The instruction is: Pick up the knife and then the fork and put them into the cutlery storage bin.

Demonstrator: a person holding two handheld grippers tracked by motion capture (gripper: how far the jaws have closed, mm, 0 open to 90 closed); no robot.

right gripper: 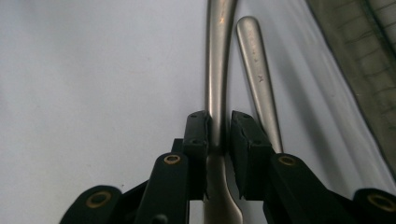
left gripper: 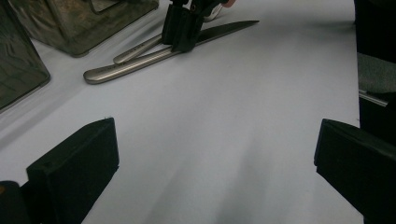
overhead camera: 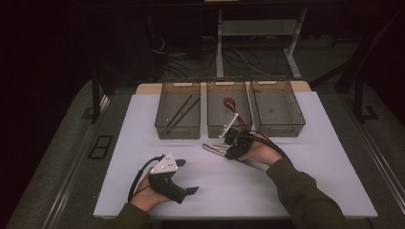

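Right gripper view: knife [right gripper: 219, 70] between jaws.

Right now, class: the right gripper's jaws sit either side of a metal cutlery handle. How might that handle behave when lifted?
The metal handle looks rigid, so it should not droop. Its smooth, polished surface may slip between the right gripper's narrow jaws. Long and gripped partway along, it could pivot downward at one end. A second handle lies close beside it and might get nudged.

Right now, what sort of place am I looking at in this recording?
Most likely a lab or workshop bench set up for sorting cutlery. A white table carries three mesh baskets in a row, metal cutlery lies in front of them, and loose cables run across the dark floor behind.
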